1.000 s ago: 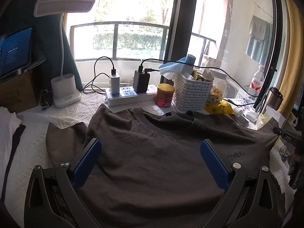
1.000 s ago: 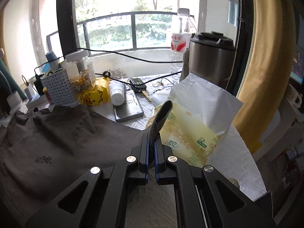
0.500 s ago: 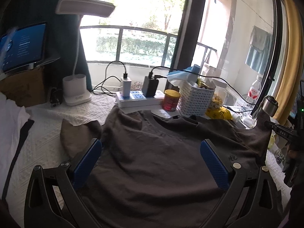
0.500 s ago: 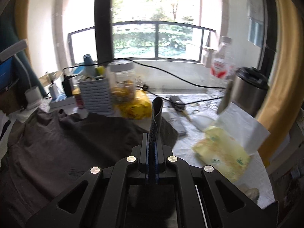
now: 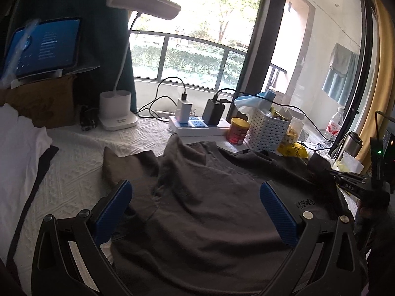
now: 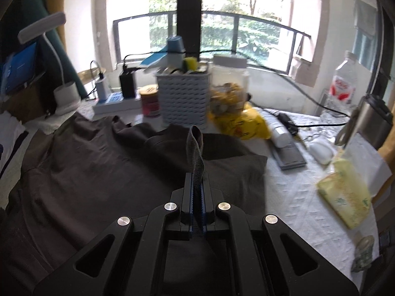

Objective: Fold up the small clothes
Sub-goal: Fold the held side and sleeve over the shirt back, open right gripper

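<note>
A: Where was the shirt (image 5: 212, 212) at that point?

B: Spread on the white cloth (image 5: 74, 172), just on the near side of the basket (image 5: 267, 132), collar toward it. Its right sleeve (image 6: 197, 148) was pinched flat in the right gripper (image 6: 196, 197), whose 2 fingers were pressed together on the fabric, a loop of hem standing up beyond the tips.

A: And the left gripper (image 5: 197, 209)?

B: Spread wide, both blue pads (image 5: 114, 209) apart over the shirt's chest, holding nothing.

A: What worried you?

B: 3 things, all judgement. First, the grip was only on a thin strip of hem. If the sleeve was drawn across toward the side away from the basket, the strip could slide out and the fold would drop short.

A: Second?

B: Nothing pinned the body. With the left one not gripping, a pull on the sleeve could drag the whole shirt and bunch the wrinkles near the collar instead of making a clean crease.

A: And the clutter?

B: Exactly. The can (image 5: 238, 132) stood just left of the basket, touching or nearly touching the collar edge, and the yellow bag (image 6: 237, 123) lay just right of it. The power strip (image 5: 197, 127) sat further left. A swing of lifted cloth near the basket could tip the can or snag the cable (image 6: 308, 113).
</note>
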`<control>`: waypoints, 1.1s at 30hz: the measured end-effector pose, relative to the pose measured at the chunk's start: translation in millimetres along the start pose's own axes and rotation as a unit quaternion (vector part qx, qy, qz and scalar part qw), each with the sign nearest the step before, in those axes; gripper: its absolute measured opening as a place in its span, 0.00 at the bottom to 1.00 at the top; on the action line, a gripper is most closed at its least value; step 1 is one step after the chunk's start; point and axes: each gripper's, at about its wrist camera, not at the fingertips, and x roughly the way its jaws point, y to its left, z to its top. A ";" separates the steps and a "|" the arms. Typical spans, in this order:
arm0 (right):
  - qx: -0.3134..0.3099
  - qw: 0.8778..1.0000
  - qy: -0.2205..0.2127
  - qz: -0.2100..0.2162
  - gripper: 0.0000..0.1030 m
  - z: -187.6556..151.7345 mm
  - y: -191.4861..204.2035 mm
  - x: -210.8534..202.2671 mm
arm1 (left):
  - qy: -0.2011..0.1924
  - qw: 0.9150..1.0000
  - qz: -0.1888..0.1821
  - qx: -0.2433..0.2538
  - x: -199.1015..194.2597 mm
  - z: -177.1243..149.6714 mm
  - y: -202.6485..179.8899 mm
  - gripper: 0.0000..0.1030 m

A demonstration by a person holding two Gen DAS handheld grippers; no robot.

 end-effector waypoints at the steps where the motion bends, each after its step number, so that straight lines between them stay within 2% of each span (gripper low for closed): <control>1: -0.001 1.000 0.005 0.002 0.06 -1.3 4.1 4.0 | 0.000 1.000 0.000 -0.002 -0.8 -0.7 2.6 0.99; 7: -0.006 0.999 0.037 0.023 0.08 -9.0 19.5 20.7 | 0.000 1.000 0.002 -0.008 -5.4 -3.8 9.4 0.99; 9: -0.008 0.999 0.036 0.039 0.16 -10.4 22.3 18.6 | 0.000 1.000 0.002 -0.008 -6.0 -4.4 8.7 0.99; 11: -0.015 0.998 0.033 0.054 0.43 -12.3 25.8 13.4 | 0.001 1.000 0.001 -0.008 -6.6 -4.8 6.4 0.99; 12: -0.018 0.998 0.031 0.059 0.47 -13.5 26.6 10.0 | 0.001 1.000 0.001 -0.007 -6.9 -5.1 4.8 0.99; 16: -0.011 0.998 0.024 0.052 0.48 -21.5 16.1 -4.9 | 0.001 1.000 -0.004 0.003 -8.6 -5.0 -6.0 0.99; 25: 0.061 0.998 0.027 0.007 0.48 -60.5 -54.0 -26.7 | 0.010 0.999 -0.015 0.028 -7.5 -9.8 -39.6 0.99; 28: 0.081 0.996 0.024 0.016 0.48 -69.5 -65.3 -29.3 | 0.012 0.999 -0.017 0.038 -7.6 -10.6 -50.0 0.99; 33: 0.085 0.994 0.029 0.065 0.48 -74.9 -57.7 -27.5 | 0.015 0.998 -0.016 0.051 -8.9 -10.5 -63.1 0.99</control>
